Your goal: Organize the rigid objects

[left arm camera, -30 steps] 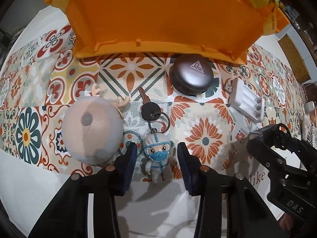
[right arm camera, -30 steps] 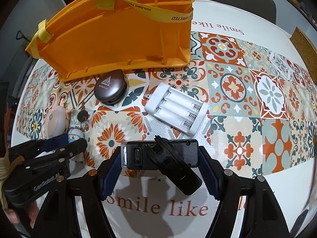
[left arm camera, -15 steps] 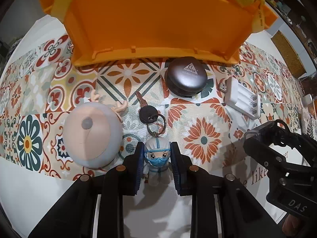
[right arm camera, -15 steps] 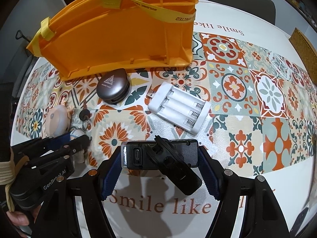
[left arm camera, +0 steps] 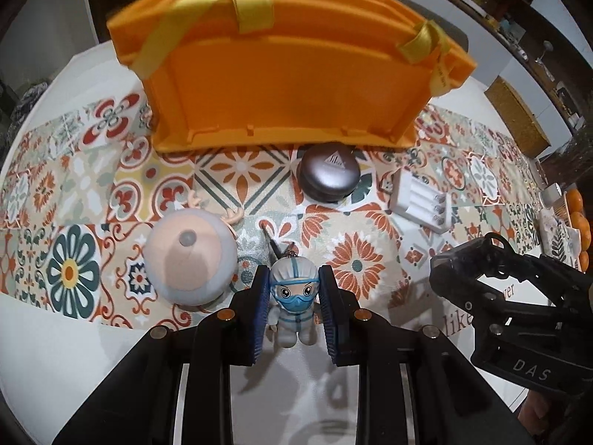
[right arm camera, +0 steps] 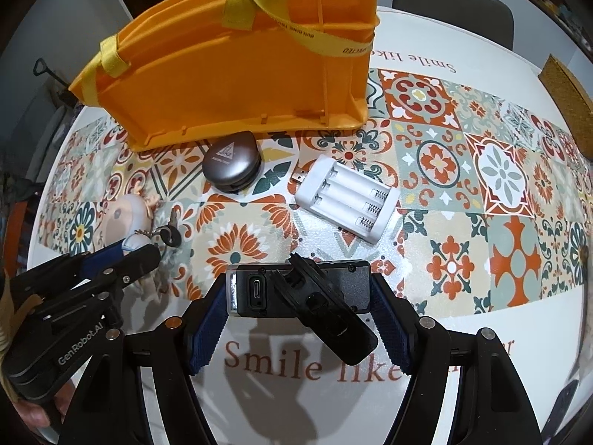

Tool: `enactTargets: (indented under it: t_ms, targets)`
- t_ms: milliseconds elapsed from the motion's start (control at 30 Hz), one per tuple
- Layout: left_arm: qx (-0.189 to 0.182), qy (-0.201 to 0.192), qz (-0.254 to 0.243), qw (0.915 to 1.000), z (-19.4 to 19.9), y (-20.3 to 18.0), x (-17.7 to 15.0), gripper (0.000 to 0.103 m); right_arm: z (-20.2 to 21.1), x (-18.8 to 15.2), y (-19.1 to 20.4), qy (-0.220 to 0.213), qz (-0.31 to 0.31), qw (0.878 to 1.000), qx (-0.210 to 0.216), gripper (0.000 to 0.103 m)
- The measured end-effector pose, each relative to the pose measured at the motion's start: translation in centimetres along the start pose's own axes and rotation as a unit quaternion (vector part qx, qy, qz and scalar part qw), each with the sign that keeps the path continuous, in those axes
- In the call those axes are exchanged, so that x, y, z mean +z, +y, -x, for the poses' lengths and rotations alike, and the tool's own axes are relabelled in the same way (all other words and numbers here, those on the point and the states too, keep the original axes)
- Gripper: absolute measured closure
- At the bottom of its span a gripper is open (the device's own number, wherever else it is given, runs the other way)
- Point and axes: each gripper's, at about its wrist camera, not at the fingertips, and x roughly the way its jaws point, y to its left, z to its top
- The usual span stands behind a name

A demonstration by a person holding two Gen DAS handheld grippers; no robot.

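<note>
Left gripper [left arm camera: 294, 298] is clamped tight, its blue ribbed pads [left arm camera: 261, 307] pinching the head of a small figurine keychain in a white protective suit and blue mask [left arm camera: 294, 302]. The figurine's legs dangle over bare white tabletop, and its ring and dark key [right arm camera: 171, 234] trail down toward the patterned mat. Over on the other side, the right gripper [right arm camera: 299, 293] is closed on a black rectangular device with a USB-C port and a hinged clip [right arm camera: 302, 289], pads pressed to both short ends, the device held level above the "Smile like" lettering.

Counting the table: one orange plastic caddy with yellow fabric straps [right arm camera: 237, 74], upright at the far side of the floral tile-print mat [right arm camera: 500, 178]. One dark grey rounded case with a triangle logo [right arm camera: 231, 161] lies just in front of the caddy's base. One white three-slot battery charger with a USB plug [right arm camera: 346, 200] sits beside that case, to the right, apart from it. One round pale plush toy with little antlers [left arm camera: 191, 257] rests just left of the held figurine.

Room to move: a clear strip of mat lies between the two grippers, and the mat's right half is bare. The white table edge [left arm camera: 55, 352] curves close on the near left.
</note>
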Motion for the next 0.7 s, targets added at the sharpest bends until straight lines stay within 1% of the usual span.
enactTargets:
  t_ms: [500,700]
  targets:
    - [-0.019,-0.059,-0.016,0.9979,5.3,-0.5,1.3,0.076,4.8,1.0,1.4,-0.057,0.009,0.998,-0.002,0.031]
    - [-0.019,-0.083,-0.022,0.9961,7.2,-0.4,2.2,0.076,6.4,2.0,2.2,-0.080,0.017,0.997,0.000,0.031]
